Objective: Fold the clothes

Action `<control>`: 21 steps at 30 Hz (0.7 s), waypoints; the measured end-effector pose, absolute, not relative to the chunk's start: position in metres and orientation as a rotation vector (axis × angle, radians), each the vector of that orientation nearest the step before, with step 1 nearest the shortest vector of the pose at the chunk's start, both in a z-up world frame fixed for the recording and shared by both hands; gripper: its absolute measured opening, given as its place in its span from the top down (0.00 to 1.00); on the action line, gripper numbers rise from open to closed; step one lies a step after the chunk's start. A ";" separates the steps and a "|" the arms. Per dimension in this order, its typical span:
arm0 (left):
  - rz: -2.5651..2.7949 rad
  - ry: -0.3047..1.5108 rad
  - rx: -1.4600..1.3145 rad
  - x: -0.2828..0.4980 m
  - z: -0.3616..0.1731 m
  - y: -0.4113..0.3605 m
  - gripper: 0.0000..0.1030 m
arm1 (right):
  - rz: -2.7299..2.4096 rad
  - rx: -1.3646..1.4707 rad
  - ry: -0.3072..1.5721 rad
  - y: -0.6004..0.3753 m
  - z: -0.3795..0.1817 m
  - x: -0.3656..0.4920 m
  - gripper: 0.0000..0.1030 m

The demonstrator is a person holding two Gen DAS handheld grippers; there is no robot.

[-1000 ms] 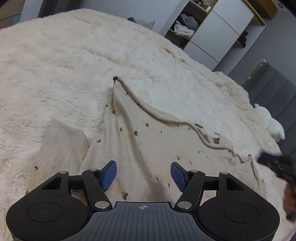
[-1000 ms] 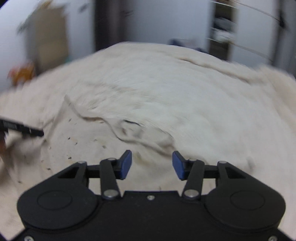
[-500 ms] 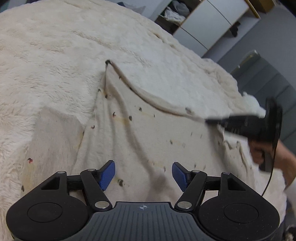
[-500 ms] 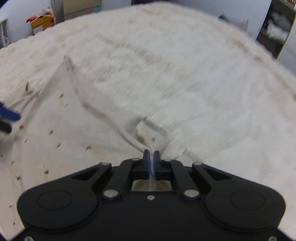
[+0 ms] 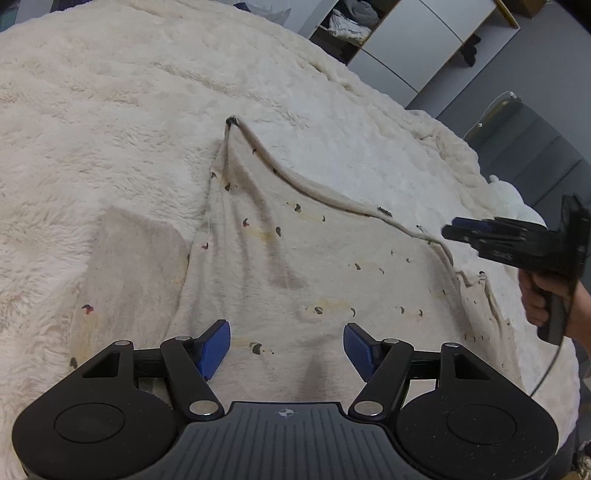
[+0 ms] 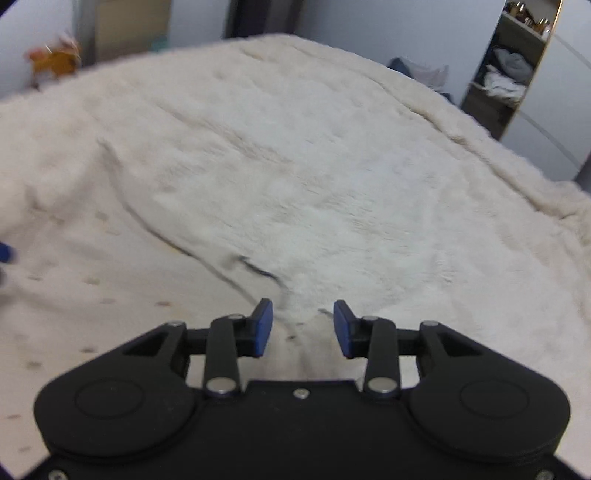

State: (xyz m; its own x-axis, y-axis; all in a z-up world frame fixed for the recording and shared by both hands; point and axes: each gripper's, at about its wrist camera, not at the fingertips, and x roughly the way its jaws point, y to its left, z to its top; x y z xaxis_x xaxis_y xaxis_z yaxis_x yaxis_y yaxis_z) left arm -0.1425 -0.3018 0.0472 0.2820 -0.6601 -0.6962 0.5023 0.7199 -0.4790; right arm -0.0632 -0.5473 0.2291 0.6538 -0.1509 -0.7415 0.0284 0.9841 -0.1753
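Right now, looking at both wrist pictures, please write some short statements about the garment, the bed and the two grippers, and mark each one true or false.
1. The cream garment lies spread on the fluffy blanket. True.
2. The left gripper is clamped on the fabric. False: its jaws stand apart, gripping nothing.
3. The right gripper is opening, with no cloth pinched. True.
4. The garment is plain, without any print. False: small dark marks dot it.
5. An open wardrobe with clothes stands behind the bed. True.

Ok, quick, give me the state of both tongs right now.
Left tongs: open, nothing gripped, poised over the cream garment.
Right tongs: opening, pads clear of the garment's edge below them, holding nothing.
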 end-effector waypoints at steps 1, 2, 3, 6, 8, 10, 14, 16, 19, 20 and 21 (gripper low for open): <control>-0.788 1.023 -0.174 -0.143 0.048 -0.302 0.39 | -0.072 -0.169 0.847 -0.540 0.232 -0.065 0.61; -0.800 1.020 -0.156 -0.145 0.049 -0.302 0.39 | -0.047 -0.192 0.842 -0.533 0.232 -0.063 0.60; -0.823 1.008 -0.127 -0.150 0.053 -0.302 0.40 | -0.024 -0.216 0.841 -0.525 0.232 -0.058 0.60; -0.933 0.953 -0.022 -0.172 0.065 -0.294 0.41 | 0.026 -0.278 0.852 -0.507 0.224 -0.040 0.60; -1.029 0.909 0.041 -0.190 0.071 -0.282 0.47 | 0.063 -0.329 0.874 -0.494 0.212 -0.022 0.62; -1.102 0.888 0.097 -0.204 0.070 -0.274 0.55 | 0.081 -0.379 0.914 -0.485 0.194 0.002 0.63; -1.136 0.908 0.215 -0.218 0.049 -0.276 0.68 | 0.108 -0.400 0.930 -0.480 0.178 0.024 0.89; -1.124 0.927 0.249 -0.218 0.040 -0.280 0.71 | 0.117 -0.412 0.935 -0.479 0.176 0.031 1.00; -1.120 0.956 0.259 -0.214 0.031 -0.285 0.72 | 0.076 -0.411 0.893 -0.483 0.181 0.036 1.00; -1.122 0.963 0.256 -0.213 0.030 -0.286 0.72 | 0.039 -0.399 0.873 -0.487 0.184 0.039 1.00; -1.126 0.967 0.254 -0.212 0.030 -0.285 0.72 | 0.013 -0.411 0.861 -0.487 0.186 0.040 1.00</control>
State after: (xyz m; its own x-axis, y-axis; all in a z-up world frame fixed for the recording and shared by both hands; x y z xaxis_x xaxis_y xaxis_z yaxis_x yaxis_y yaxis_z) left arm -0.2122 -0.2846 0.0298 0.0921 -0.6450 -0.7586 0.8473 0.4509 -0.2806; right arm 0.0403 -0.4874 0.1859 0.6564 -0.1528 -0.7388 -0.1750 0.9217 -0.3461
